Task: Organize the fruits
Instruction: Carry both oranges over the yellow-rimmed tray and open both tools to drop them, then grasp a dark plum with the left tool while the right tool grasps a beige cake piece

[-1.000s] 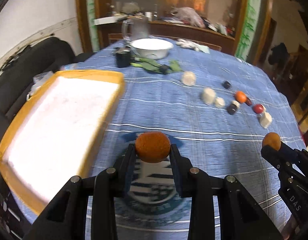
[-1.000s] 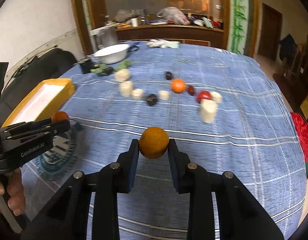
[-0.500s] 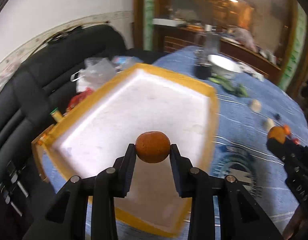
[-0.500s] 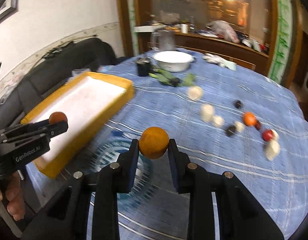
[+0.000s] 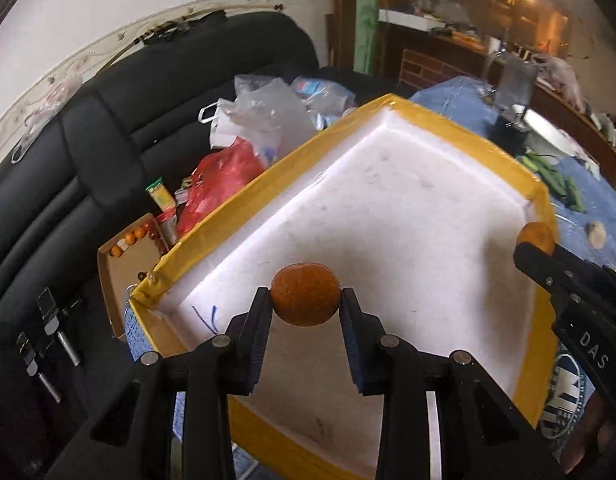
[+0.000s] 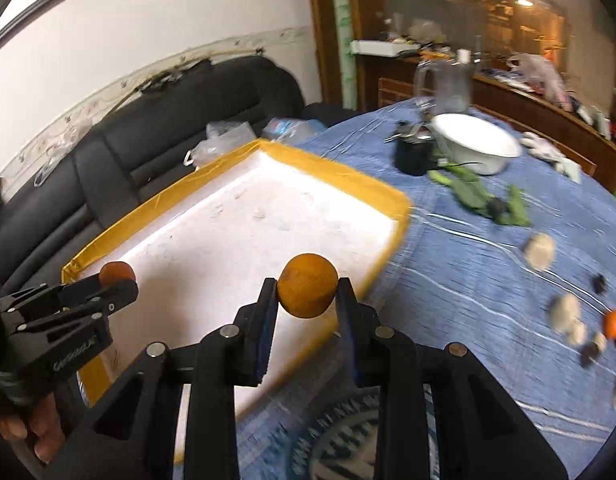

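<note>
Above the white foam tray (image 5: pixel 388 208) with the yellow rim, the left gripper (image 5: pixel 305 300) has its jaws closed on a dull orange fruit (image 5: pixel 305 294), pinched at its two sides and held clear of the tray floor. In the left wrist view the fruit hangs over the near part of the tray, toward the corner that juts past the edge of the worktop (image 6: pixel 488 280).

The right gripper (image 6: pixel 307 298) has its jaws closed on a second orange fruit (image 6: pixel 307 290), gripped the same way. In the right wrist view this one sits over the tray's near right edge, close to where the yellow rim meets the blue cloth. From the left wrist view the same fruit (image 5: pixel 535 236) shows at the tray's right rim.

To the right of the tray, well apart from it, small fruits (image 6: pixel 564 312) lie scattered on the cloth, pale, dark and red-orange ones, blurred. Beyond the tray's far corner stand a white bowl (image 6: pixel 476 148), a dark cup (image 6: pixel 412 158) and some green leaves (image 6: pixel 472 196). To the left of the tray, off the worktop, a black sofa (image 5: pixel 87 160) holds plastic bags (image 5: pixel 259 120).
</note>
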Demonstrator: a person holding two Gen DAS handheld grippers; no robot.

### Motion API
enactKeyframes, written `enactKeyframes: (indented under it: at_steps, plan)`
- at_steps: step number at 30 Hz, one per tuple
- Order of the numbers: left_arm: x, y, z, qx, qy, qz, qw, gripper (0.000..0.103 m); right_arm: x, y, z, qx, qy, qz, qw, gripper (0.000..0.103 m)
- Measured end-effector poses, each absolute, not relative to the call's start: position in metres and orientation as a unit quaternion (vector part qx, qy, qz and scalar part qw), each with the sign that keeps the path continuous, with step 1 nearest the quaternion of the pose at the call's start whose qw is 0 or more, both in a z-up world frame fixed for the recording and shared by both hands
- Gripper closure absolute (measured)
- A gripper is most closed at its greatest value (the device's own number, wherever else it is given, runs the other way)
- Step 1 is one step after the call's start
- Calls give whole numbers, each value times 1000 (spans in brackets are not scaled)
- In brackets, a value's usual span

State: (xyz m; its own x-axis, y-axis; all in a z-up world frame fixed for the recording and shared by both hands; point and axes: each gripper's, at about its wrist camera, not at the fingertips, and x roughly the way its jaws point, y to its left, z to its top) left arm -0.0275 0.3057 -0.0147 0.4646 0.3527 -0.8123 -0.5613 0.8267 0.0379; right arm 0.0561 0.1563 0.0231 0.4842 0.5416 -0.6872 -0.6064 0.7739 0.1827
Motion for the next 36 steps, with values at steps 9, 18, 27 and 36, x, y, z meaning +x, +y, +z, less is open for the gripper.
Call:
enactKeyframes:
  at_steps: [9, 18, 27, 36]
  plan:
    - [-29, 314, -18, -118, 450, 287, 837, 64, 74, 200, -3, -54, 414, 349, 839, 71]
    - [-45, 309, 2, -123, 422, 305, 845, 22, 78, 207, -10, -68, 429, 335, 836, 49]
    - [-39, 234, 25, -110, 384, 234, 887, 21, 54, 123, 37, -13, 369, 300, 880, 33]
    - [9, 100, 8, -27, 401, 80, 912, 21, 28, -63, 26, 46, 355, 149, 922, 23]
